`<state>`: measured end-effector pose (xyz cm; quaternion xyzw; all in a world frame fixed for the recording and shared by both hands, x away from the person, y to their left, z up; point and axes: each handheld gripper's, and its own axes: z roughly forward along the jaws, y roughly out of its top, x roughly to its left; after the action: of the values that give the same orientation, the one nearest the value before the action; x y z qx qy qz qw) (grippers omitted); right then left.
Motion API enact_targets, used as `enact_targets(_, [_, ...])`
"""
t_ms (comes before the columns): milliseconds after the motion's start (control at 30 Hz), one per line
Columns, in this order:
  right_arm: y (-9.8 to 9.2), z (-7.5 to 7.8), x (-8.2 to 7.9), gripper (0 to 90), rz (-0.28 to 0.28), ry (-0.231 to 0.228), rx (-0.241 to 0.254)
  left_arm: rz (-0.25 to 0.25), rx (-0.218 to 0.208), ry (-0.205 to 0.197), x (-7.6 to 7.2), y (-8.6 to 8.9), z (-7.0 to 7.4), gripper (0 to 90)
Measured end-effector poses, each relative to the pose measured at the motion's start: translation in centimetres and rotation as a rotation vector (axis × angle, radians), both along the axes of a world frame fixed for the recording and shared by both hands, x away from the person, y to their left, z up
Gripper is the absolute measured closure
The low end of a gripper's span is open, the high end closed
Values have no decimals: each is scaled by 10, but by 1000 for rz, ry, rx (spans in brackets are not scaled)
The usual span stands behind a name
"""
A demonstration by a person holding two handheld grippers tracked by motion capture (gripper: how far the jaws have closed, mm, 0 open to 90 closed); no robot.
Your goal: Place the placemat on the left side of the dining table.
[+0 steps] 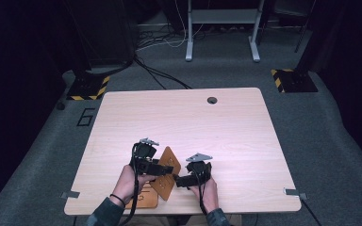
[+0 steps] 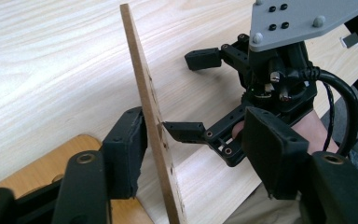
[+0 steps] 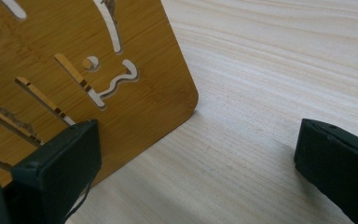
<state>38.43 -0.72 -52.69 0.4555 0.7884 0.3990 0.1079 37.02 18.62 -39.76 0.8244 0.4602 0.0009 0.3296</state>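
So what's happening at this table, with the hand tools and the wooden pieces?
A person is working at a wooden table with a two-jaw gripper in each hand. A thin wooden panel with cut-out slots stands on edge between the open jaws of the left gripper; one jaw sits close against it, the other well clear. The right gripper is open beside the panel. A second panel lies flat nearby.

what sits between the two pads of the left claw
In the left gripper view, the thin upright brown wooden board with cut-out slots stands edge-on between them; the left claw has one pad beside it, the other well clear.
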Motion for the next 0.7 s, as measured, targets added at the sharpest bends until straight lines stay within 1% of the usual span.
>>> enact_targets(33, [-1, 0, 0, 0, -9, 8, 0, 0, 0, 0, 0, 0, 0, 428])
enact_targets(67, [-1, 0, 0, 0, -9, 8, 0, -12, 8, -2, 1, -2, 1, 428])
enact_targets(100, [-2, 0, 0, 0, -14, 10, 5, -10, 5, -3, 1, -4, 1, 442])
enact_targets(133, [-3, 0, 0, 0, -9, -1, 4, -20, 12, -4, 2, -6, 1, 451])
enact_targets(167, [-4, 0, 0, 0, -20, 11, 6, -21, 13, -3, 2, -9, 1, 461])
enact_targets(233, [-7, 0, 0, 0, -26, 5, 7, -39, 28, -9, 4, -14, 2, 484])
enact_targets(300, [-10, 0, -1, 0, -35, 7, 11, -47, 40, -12, 5, -20, 1, 505])
enact_targets(333, [-12, 0, -1, 0, -40, 5, 12, -56, 56, -16, 6, -23, 1, 513])
enact_targets(400, [-16, 0, -1, 0, -58, 6, 19, -70, 75, -22, 6, -28, 2, 547])
enact_targets(433, [-18, 0, -1, 0, -59, 9, 21, -86, 93, -26, 6, -30, 2, 567])
enact_targets(533, [-21, 0, -1, 0, -71, 8, 25, -104, 170, -70, 3, -41, 4, 626])
enact_targets(633, [-22, 0, -2, 0, -80, 11, 26, -123, 182, -78, 2, -47, 7, 673])
enact_targets(700, [-24, 0, -2, 0, -79, 7, 23, -135, 191, -86, 1, -52, 9, 688])
